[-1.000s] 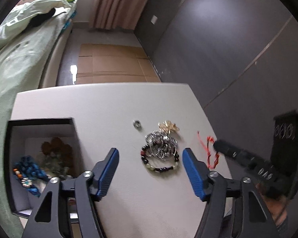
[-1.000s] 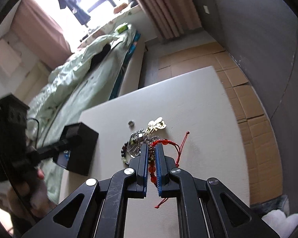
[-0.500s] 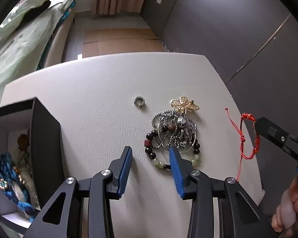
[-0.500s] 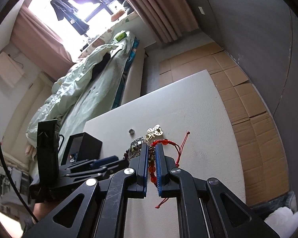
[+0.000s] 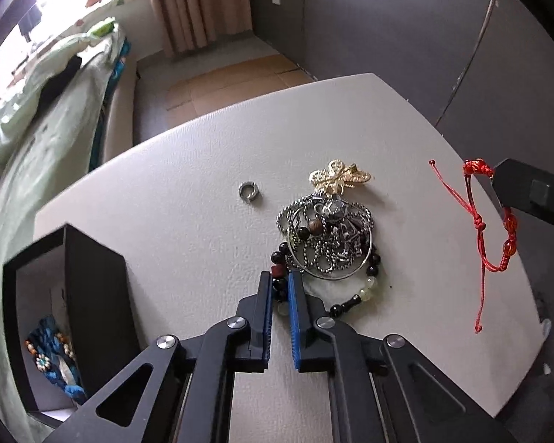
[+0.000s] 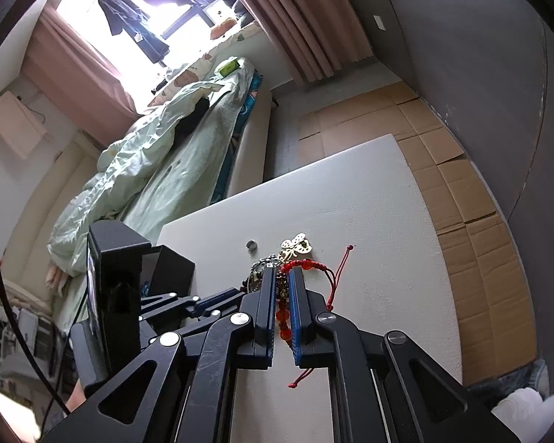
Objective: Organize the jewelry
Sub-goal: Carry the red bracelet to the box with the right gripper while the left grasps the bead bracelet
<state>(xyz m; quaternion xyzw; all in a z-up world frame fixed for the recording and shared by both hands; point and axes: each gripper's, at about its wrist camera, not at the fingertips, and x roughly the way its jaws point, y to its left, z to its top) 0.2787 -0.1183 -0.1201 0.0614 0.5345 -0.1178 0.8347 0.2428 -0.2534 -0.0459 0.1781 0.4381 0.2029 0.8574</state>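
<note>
Left gripper (image 5: 280, 288) clamped on beaded bracelet (image 5: 365, 292) at near edge of jewelry pile on white table (image 5: 188, 199). Right gripper (image 6: 283, 284) pinching red cord bracelet (image 5: 498, 232), lifted right of pile. Black box (image 5: 92, 288) far left.

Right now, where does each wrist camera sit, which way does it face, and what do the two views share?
Left wrist: rides the left gripper, looking down its fingers across the white table toward the curtain; jaws closed on the beaded bracelet; the black box at left; the right gripper's tip enters at right.
Right wrist: rides the right gripper, facing the bed and window, clamping the red cord bracelet; the left gripper's body shows at left.
Shared: table, gold brooch, silver ring, chain pile, box, red bracelet.
</note>
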